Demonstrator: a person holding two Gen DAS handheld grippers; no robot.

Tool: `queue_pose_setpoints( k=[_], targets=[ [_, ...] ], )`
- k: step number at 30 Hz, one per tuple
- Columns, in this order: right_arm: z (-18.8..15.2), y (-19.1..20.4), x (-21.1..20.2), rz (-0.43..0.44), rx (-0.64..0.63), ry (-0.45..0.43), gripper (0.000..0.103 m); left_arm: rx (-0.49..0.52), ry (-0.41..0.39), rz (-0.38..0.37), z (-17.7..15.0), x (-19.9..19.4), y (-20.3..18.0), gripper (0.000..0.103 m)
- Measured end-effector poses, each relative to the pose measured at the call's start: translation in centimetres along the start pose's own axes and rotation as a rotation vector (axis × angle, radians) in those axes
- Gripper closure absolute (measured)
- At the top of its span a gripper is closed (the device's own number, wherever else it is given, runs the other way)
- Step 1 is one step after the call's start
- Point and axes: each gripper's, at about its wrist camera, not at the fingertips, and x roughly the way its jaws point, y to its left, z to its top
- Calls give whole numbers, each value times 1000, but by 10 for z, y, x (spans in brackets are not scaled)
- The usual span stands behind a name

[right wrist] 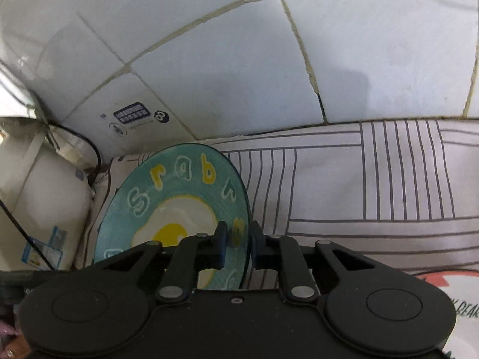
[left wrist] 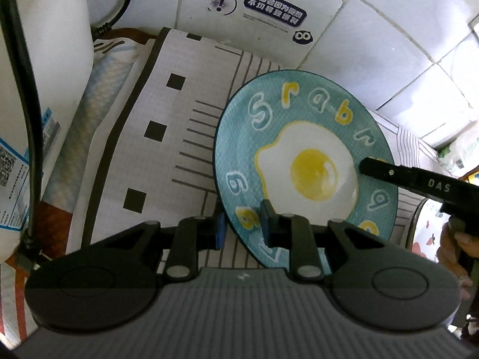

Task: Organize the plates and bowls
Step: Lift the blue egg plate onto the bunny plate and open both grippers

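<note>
Mid-carry: your left gripper and right gripper both pinch the plate rim between their fingers, plate tilted above the worktop. Next, pick its spot and lower evenly.

Left tongs: black linkage arms, silver pivot screws, blue pads, grey ribbed housing. Right tongs: the same black build, dark blue pads, white "DAS" lettering on one finger.

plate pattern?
Teal plate with a fried-egg picture and white and yellow letters around the rim; clearest in left wrist view.
</note>
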Motion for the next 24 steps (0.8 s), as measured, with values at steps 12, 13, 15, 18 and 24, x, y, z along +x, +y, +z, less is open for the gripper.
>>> queue_pose_setpoints(
  k=[12,13,15,18,24],
  targets=[
    [-18,6,-70,47,-73,-84,88,143,8,-97,0,-55,-18,81],
    [-20,7,-78,39,-74,-95,88,172,0,-101,0,-62,-25,81],
    [-27,7,-99,29,-57,-121,88,220,-6,-112,-2,-75,-39,81],
    [-38,4,-132,15,-25,-164,87,246,17,-151,-4,-90,-54,81],
    [-64,-11,-184,-42,31,-216,87,377,33,-221,-18,-107,-97,81]
  ],
)
